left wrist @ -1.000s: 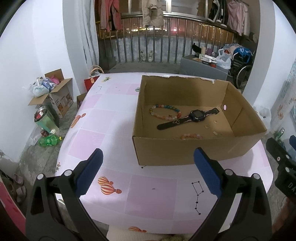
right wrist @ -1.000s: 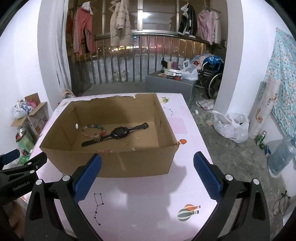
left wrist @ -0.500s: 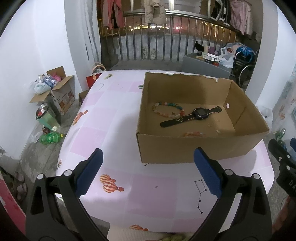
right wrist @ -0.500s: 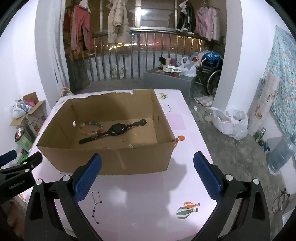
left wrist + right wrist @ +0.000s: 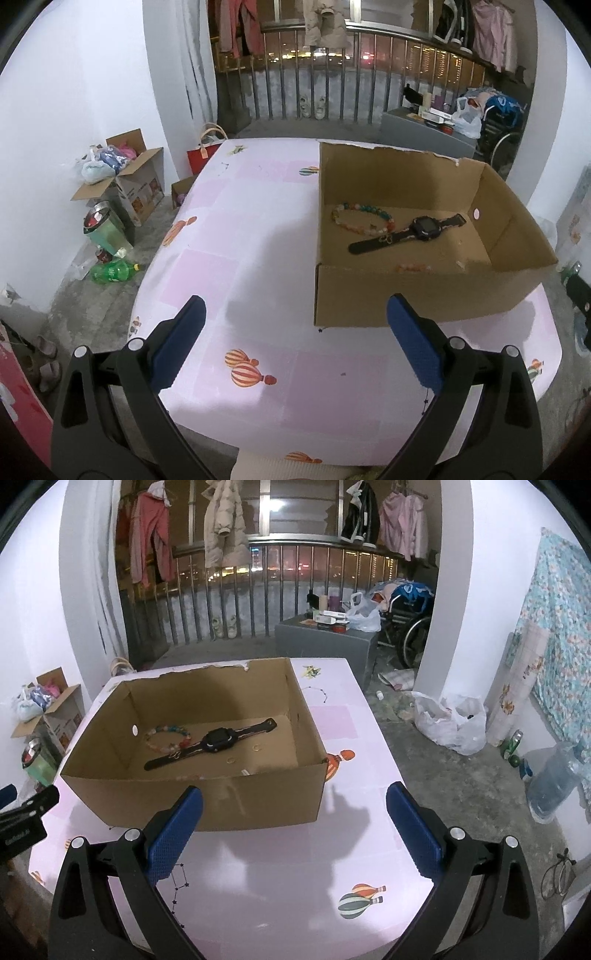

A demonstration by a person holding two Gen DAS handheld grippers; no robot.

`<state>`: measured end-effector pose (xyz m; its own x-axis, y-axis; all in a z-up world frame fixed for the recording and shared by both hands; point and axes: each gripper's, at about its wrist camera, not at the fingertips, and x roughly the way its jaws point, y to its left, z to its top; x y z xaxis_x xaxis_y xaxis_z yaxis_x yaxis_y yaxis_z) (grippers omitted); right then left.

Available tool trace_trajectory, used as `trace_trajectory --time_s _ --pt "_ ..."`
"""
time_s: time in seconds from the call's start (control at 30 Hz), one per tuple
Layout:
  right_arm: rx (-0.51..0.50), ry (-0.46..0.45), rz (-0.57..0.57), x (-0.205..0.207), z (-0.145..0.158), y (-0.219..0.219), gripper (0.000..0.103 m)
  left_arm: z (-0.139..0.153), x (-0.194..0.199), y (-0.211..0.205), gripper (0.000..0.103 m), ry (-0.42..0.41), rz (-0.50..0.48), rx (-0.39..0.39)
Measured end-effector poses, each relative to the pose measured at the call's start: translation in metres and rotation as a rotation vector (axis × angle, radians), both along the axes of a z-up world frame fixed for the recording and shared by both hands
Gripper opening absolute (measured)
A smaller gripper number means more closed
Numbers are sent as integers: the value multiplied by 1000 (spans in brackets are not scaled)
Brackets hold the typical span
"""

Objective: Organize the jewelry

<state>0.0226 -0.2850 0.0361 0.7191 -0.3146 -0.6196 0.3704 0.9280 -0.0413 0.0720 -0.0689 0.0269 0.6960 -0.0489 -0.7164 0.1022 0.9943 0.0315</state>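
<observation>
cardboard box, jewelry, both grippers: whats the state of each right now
Brown cardboard box: open-topped, upright on table.
Black smartwatch: flat inside box, strap unfastened.
Multicoloured bead bracelet: closed loop, flat inside box.
Left gripper: open, empty.
Right gripper: open, empty.

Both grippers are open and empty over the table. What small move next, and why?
Probably ease the right gripper forward over the box's near wall toward the watch. Both grippers hang open short of the box, and the watch lies on its floor beside the bead bracelet.
</observation>
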Motion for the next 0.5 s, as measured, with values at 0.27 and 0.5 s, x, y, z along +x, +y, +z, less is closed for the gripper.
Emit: trace_trajectory --time_s 0.27,0.5 --pt "-2 -1 2 0 1 0 97 0 -6 6 95 -17 2 -9" --pt "-2 -1 7 -1 3 2 97 3 -7 5 95 -28 5 -2"
